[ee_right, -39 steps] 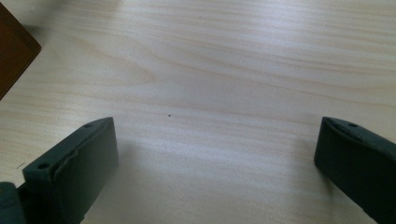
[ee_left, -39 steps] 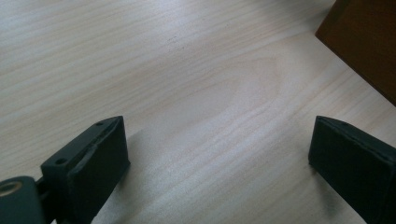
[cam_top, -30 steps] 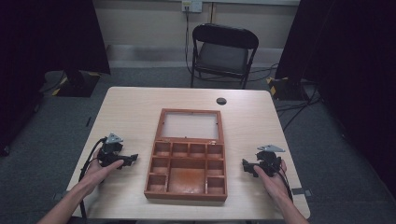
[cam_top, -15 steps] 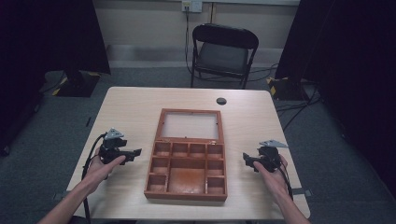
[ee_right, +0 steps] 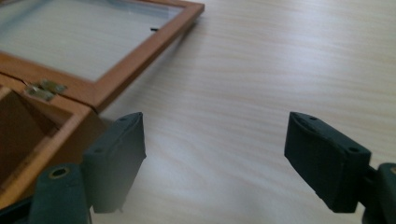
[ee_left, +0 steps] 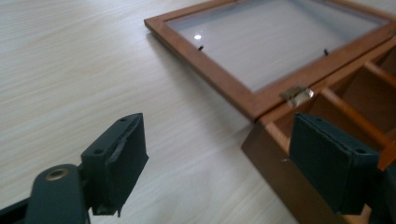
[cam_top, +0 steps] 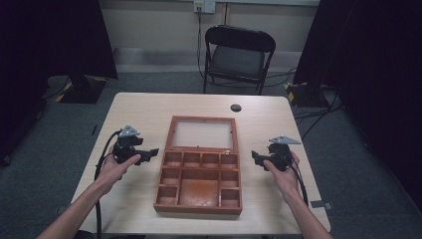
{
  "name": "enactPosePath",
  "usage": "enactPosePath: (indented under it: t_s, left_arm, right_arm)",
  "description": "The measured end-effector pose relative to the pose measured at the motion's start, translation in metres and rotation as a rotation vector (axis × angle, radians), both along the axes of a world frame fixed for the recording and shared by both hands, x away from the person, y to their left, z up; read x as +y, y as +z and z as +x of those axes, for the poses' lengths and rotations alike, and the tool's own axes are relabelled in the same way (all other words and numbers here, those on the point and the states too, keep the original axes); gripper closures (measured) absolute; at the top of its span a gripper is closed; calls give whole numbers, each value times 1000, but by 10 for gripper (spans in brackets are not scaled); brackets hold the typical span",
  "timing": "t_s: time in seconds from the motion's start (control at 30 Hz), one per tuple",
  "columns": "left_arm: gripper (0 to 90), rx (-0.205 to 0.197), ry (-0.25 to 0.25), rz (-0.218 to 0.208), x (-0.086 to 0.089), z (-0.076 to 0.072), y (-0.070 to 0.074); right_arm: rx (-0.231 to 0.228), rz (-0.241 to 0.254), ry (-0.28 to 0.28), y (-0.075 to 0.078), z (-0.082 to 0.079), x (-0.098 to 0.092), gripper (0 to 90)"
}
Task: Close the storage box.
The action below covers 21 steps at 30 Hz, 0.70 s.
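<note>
Wooden box [cam_top: 199,178] sits mid-table, lid [cam_top: 202,134] swung fully open and lying flat on the table [cam_top: 149,112] on the far side, joined by small brass hinges [ee_left: 297,94]. Lid has a pale clear or frosted panel; can't tell which. Box body is split into compartments: a row of four small ones along the hinge side, smaller ones down both sides, one large one at centre front. All of them look empty from the high view, though the gripper views cut off most of the interior. No labels or writing readable anywhere.

Left gripper [cam_top: 148,153] held in the person's left hand [cam_top: 115,167], just beside the box's left edge near the hinge corner, not touching. Jaws wide apart, nothing between them; in the left gripper view the right jaw overlaps the box corner and hides part of the wall.

Right gripper [cam_top: 256,157] in the right hand [cam_top: 281,172], near the box's right side, apart from it. Jaws wide, empty, bare table between them.

Small dark round thing [cam_top: 236,107] near the table's far edge, too small to identify. Black folding chair [cam_top: 238,55] beyond the table. Forearms cut off at the bottom of the high view.
</note>
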<state>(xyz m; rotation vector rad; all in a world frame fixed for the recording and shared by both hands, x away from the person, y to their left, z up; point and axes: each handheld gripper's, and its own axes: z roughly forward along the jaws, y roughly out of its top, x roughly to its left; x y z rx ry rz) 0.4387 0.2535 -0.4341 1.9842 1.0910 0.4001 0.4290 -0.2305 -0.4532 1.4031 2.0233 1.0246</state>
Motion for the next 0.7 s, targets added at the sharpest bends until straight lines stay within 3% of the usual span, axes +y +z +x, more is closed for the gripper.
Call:
enactPosePath:
  t_s: [0.1,0.13,0.17,0.2,0.43,0.6,0.7]
  left_arm:
    - [187,0,0,-6,-4,3,6]
    - [188,2,-3,-13,-5,5,9]
    - [188,-1,-5,-50,-6,10,15]
    - [189,-6,6,-55,-6,12,18]
    - [210,-21,-3,-21,-18,33,28]
    - [230,-13,-13,-31,-29,46,18]
    - [220,48,-8,-69,-31,53,8]
  right_arm:
    - [-10,0,16,4,6,5,196]
    - [-11,29,28,10,14,10,199]
    - [-18,43,38,12,18,12,202]
    - [-24,47,42,15,21,15,196]
    - [-45,77,62,29,45,33,171]
    - [-16,86,64,21,60,43,167]
    - [31,84,80,11,64,48,159]
